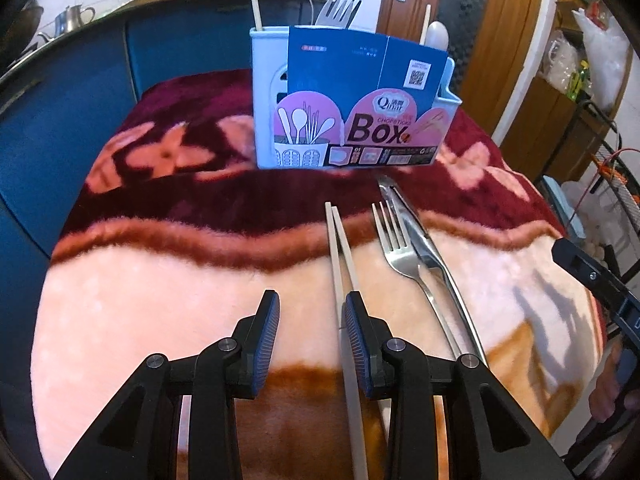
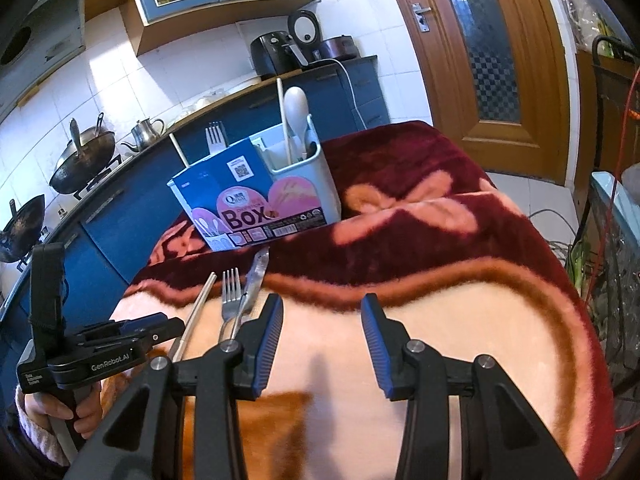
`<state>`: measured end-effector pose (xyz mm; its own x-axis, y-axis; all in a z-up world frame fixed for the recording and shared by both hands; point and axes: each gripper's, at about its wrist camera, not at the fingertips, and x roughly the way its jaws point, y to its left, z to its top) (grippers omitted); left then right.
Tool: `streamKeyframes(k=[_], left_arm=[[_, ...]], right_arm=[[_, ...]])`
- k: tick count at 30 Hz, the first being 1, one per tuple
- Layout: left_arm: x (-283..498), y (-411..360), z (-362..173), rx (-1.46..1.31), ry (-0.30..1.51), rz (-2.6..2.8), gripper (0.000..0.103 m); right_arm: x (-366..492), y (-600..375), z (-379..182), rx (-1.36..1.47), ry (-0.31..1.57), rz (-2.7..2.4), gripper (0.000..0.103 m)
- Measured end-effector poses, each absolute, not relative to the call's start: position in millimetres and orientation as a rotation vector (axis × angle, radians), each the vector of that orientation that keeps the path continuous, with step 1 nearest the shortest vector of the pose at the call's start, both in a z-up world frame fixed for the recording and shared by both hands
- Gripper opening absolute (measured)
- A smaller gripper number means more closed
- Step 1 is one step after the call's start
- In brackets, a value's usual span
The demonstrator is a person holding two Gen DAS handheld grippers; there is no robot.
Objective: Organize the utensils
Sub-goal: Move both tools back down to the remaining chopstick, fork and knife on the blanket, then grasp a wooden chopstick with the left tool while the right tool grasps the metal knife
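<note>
A kitchen worktop covered by a plush blanket (image 1: 160,280) in dark red, pink and tan fills both views. Toward the top centre of the left wrist view stands a pale blue utensil holder (image 1: 264,120), its front wrapped in a blue and pink card sleeve (image 1: 360,92) printed "Box". Some sorting looks already done: a fork (image 1: 338,10) rises from the holder's middle, a single chopstick (image 1: 254,0) stands at its left end, and another chopstick (image 1: 425,24) and a white spoon (image 1: 437,34) stand at its right end.

Three kinds of utensil lie loose on the blanket in front of the holder, at centre right of the frame: a pair of chopsticks (image 1: 338,248), a second fork (image 1: 396,248) just beside them, and a knife (image 1: 416,228) touching the fork's right side. By the look of it, these are what is left to put away.

The left gripper (image 1: 310,334) sits at lower centre, fingers (image 1: 269,332) spread and pinching nothing; the right-hand finger lies right against the loose chopsticks, which run beneath it. The right gripper (image 2: 322,340), at lower centre of the right wrist view, has its fingers (image 2: 374,340) spread over bare blanket, with the knife (image 2: 256,276) just left of them. A hand (image 2: 70,408) holding the left gripper's handle shows at lower left.
</note>
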<state>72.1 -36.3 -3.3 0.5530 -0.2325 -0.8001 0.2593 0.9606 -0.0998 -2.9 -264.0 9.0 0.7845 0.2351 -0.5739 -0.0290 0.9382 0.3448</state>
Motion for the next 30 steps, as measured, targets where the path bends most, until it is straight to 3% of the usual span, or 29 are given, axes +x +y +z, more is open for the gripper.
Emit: streamKeyframes(k=[19, 26, 30], left_arm=[[116.6, -48.4, -6.6, 0.089, 1.032, -0.333, 0.034], [127.1, -43.8, -6.7, 0.031, 1.059, -0.385, 0.008], [124.5, -36.8, -6.8, -0.033, 1.041, -0.402, 0.006]], right_arm=[[-0.8, -269.2, -0.9, 0.344, 0.684, 0.146, 0.044], [0.4, -264.6, -1.5, 0.336, 0.697, 0.151, 0.044], [2.0, -259.3, -1.3, 0.325, 0.708, 0.157, 0.044]])
